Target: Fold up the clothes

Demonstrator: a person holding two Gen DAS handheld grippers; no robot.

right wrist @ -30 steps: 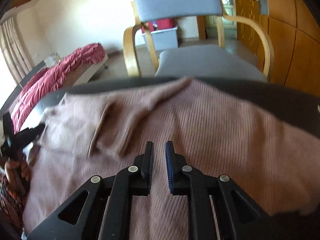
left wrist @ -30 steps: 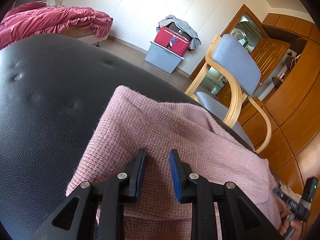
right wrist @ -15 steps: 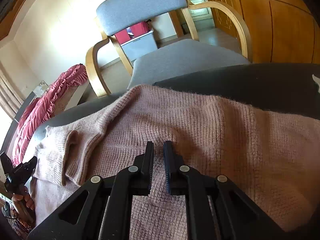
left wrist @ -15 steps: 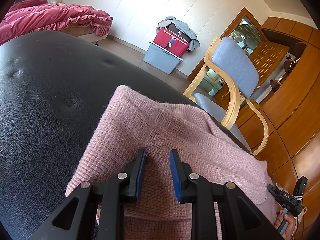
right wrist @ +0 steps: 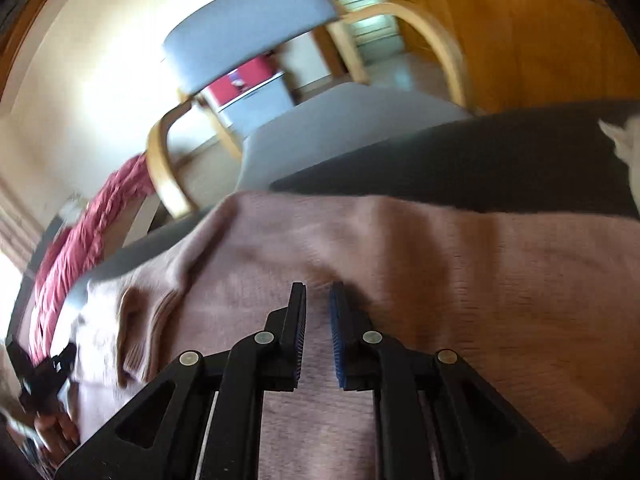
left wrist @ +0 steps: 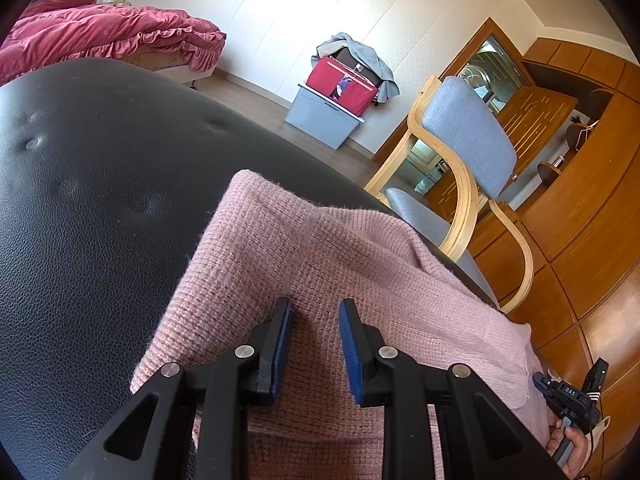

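Left gripper (left wrist: 314, 306): fingers apart, over pink sweater (left wrist: 320, 256).
Right gripper (right wrist: 318, 294): jaws closing, narrow gap, nothing clamped.
Sweater edge: left of left fingers; bare black cushion (left wrist: 92, 184) beyond.

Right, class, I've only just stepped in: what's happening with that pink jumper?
A person is folding a pink knitted jumper laid on a black padded surface, with a gripper in each hand. The left gripper rests over the jumper, a gap showing between its jaws. The right gripper is over the middle of the jumper, jaws closing; nothing is visibly pinched. One side already looks turned in.
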